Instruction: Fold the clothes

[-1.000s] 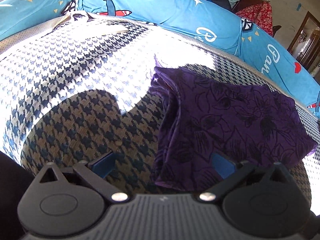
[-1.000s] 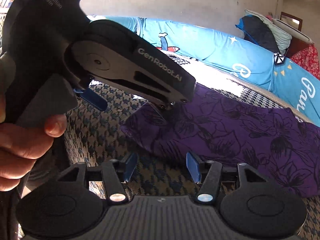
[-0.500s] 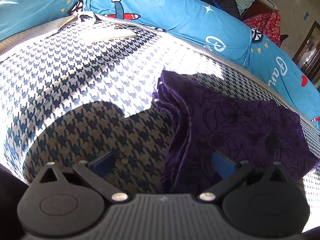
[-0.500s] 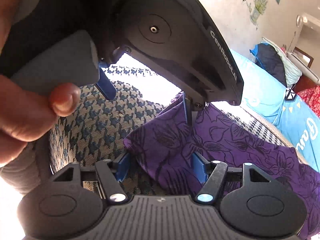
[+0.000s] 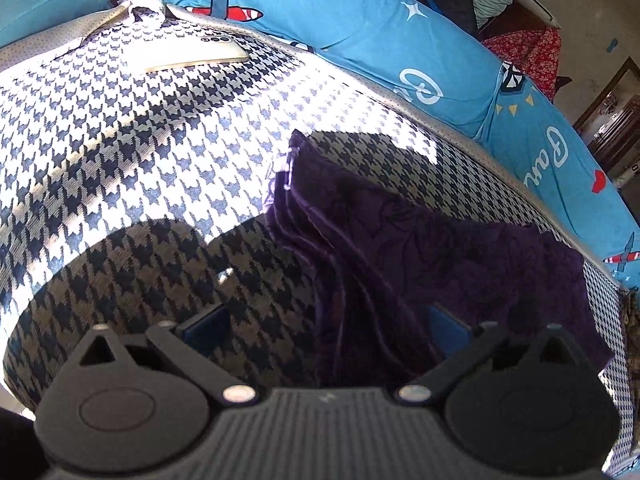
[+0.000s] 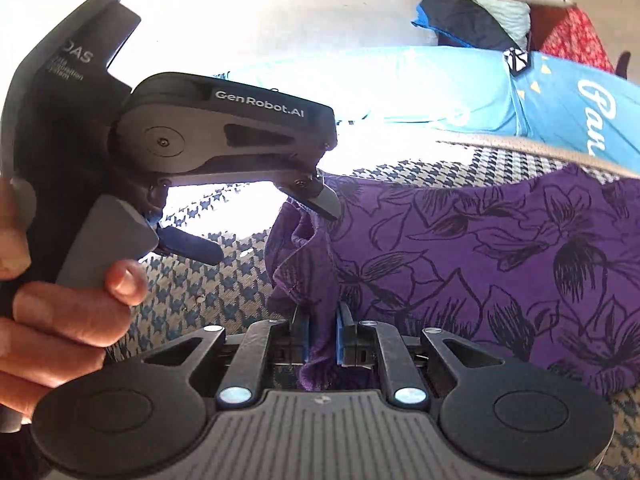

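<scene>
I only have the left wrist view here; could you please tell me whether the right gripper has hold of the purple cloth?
Observer: Yes, the right gripper is shut on a bunched edge of the purple cloth.
Operator: Thank you. And is my left gripper gripping it?
Observer: No, from the right wrist view the left gripper is open, its upper finger by the cloth's raised corner.
Operator: Is a hand near the cloth?
Observer: The hand on the left gripper's handle is clear of it.
</scene>
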Demonstrator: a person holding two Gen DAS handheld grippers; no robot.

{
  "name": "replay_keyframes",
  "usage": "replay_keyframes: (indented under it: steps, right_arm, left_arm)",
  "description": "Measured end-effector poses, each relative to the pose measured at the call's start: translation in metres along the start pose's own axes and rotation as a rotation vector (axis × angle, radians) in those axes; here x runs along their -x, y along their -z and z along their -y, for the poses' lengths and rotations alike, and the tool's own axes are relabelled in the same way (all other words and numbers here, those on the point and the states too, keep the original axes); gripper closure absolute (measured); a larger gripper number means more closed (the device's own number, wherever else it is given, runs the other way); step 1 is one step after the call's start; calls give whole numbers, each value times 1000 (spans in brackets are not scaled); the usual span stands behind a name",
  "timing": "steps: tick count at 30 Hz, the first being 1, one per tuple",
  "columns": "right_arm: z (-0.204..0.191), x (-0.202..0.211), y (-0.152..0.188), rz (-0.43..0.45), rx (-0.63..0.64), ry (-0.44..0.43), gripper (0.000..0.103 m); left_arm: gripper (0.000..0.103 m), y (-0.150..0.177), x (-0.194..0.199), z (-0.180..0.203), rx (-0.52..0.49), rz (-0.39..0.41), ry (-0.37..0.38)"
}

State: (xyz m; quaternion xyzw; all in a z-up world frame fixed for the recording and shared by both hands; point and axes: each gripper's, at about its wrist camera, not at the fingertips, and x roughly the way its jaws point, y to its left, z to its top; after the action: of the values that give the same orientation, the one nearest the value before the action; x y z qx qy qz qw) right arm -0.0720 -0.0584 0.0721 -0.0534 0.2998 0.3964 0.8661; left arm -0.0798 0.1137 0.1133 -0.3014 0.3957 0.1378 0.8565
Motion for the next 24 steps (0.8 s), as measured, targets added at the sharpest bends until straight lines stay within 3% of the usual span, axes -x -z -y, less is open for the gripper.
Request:
replay_keyframes:
  steps: [6,10,12,19,24]
  right_arm:
    - [-9,1,5,-1,47,15,91]
    - [-16,-4,8,-7,130,45,69]
    - [-19,-6,10,-9,163,55,64]
    - [-33,-5,16,-7,250,29,51]
    - [-48,-15,22,7,336,35,51]
  left_arm:
    - [0,-2,-15,0,49,-62,79]
    - [0,-1,-17,7,22,-71,120]
    - [0,-3,-18,8,17,-71,133]
    - [0,-10,-20,5,40,-71,152]
    - [0,-10,-20,8,25,-74,155]
